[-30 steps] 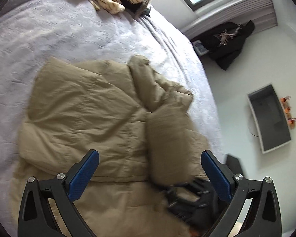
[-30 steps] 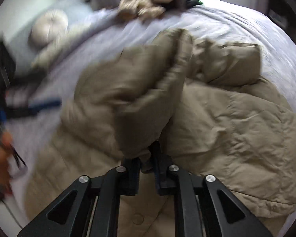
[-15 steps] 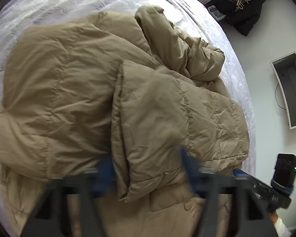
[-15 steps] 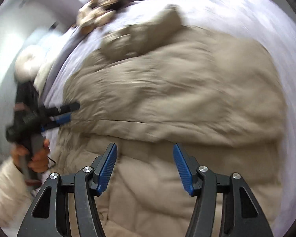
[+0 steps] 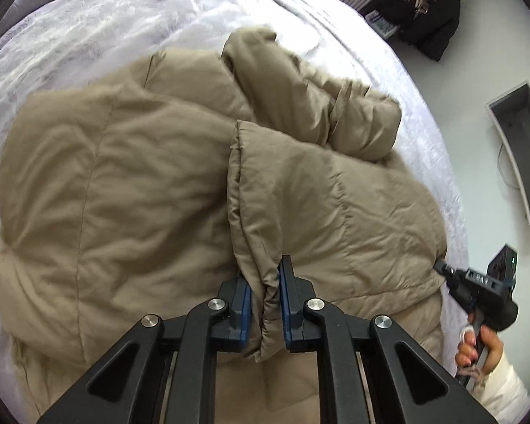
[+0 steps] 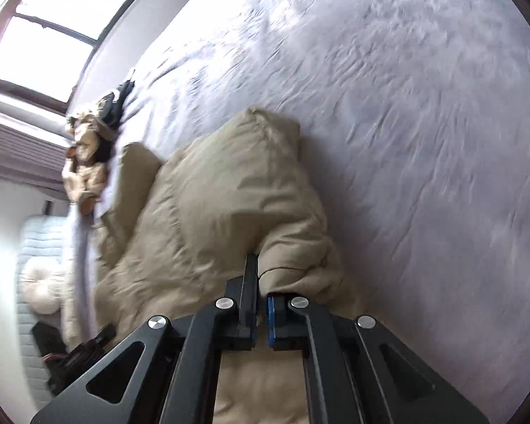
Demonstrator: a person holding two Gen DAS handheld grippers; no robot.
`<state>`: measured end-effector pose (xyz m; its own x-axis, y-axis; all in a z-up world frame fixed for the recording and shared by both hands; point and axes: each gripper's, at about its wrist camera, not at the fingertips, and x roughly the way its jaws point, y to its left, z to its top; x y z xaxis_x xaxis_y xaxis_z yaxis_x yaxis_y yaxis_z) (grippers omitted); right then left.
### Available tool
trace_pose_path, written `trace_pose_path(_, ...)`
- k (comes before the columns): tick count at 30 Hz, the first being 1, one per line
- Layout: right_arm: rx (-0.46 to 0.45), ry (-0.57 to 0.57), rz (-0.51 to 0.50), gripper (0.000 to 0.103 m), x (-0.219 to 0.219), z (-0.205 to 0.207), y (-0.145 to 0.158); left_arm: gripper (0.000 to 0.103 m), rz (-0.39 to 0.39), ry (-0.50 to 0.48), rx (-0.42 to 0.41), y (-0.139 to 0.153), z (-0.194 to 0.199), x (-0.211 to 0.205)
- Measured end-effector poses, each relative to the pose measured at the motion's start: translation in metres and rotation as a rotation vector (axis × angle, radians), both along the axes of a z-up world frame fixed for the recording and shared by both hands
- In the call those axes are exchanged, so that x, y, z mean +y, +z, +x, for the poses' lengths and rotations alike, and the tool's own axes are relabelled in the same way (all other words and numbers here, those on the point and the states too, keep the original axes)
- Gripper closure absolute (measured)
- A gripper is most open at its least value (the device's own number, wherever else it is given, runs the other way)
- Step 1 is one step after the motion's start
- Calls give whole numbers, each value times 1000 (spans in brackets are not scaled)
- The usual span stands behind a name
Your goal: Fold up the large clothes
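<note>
We lose the tan padded coat point(image 5: 130, 190) under the left gripper's point(image 5: 265, 275) frame at the bottom edge. The right gripper's point(image 6: 261, 282) pad tips are hidden by coat fabric. The heap of beige clothing point(image 6: 84, 162) by the window is blurred; the hand point(image 5: 477, 349) is cropped.

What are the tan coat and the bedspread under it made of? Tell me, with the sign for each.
Tan coat: apparently a padded, quilted jacket with a thin matte woven shell, perhaps nylon or polyester; it puffs between stitched seams and creases finely. The filling cannot be seen.
Bedspread: seemingly a soft pale lilac textile with a raised, crinkled texture and a faint sheen; the fibre cannot be told.
</note>
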<state>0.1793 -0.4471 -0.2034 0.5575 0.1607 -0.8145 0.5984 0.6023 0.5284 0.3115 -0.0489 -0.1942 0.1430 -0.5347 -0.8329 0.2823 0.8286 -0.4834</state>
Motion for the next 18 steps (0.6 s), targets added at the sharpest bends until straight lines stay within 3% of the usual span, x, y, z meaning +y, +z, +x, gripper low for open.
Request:
trace_pose_path(6, 26, 69, -22, 98, 1, 11, -10, 88, 151, 24, -82, 23, -13, 30)
trace_pose_path(11, 26, 131, -15, 95, -1, 10, -5, 88, 100, 23, -139, 49, 5, 11)
trace_pose_path(15, 79, 218, -43, 62, 9, 8, 0, 88, 207, -4, -150, 26, 13, -35)
trace_pose_path(18, 46, 317, -79, 59, 27, 12, 26, 88, 251, -10, -115, -2, 9, -43)
